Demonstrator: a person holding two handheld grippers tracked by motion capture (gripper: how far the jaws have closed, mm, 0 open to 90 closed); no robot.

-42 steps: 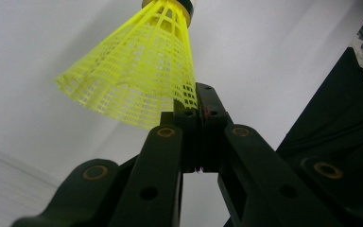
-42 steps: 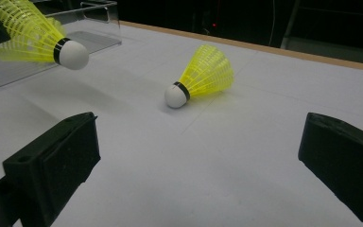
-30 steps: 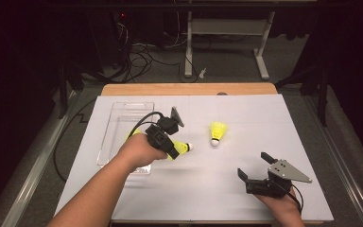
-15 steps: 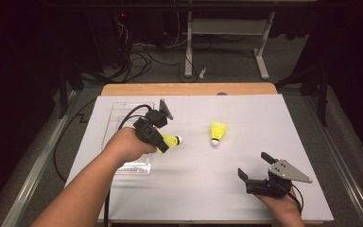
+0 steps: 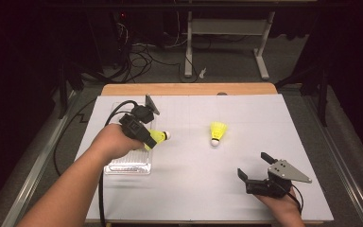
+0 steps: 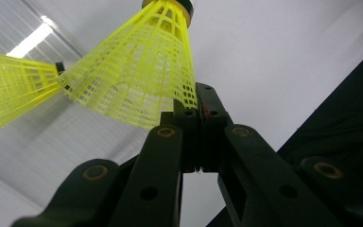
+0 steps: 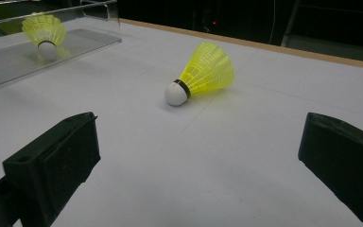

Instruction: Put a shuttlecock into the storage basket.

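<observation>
Two grippers are at work over the white table (image 5: 208,189). The left gripper (image 5: 147,137) is held up off the surface at the end of a long forearm (image 5: 61,194) that reaches in diagonally from the near left corner, the hand (image 5: 113,142) wrapped round its body with the knuckles up and its cable looping back over the wrist. Its jaws are pressed together on the rim of a yellow shuttlecock (image 5: 157,137), pinching the mesh skirt at its edge; the white cork points away from the hand, off toward the middle of the table. In the left gripper view the skirt (image 6: 142,75) fans up from the closed jaws. Directly beneath and behind this gripper sits a clear plastic tray (image 5: 127,163), and in the right gripper view another yellow shuttlecock (image 7: 45,30) shows there, cork down.

The right gripper (image 5: 257,177) rests low at the near right edge, the hand (image 5: 283,208) tucked under it close to the table's edge, its grey plate uppermost. Its jaws are spread wide with nothing between them. Ahead of it, well apart, a second loose shuttlecock (image 5: 217,132) lies on its side on the table, cork toward the gripper, skirt away; between the spread jaws in the right gripper view it (image 7: 201,75) lies some way off.
</observation>
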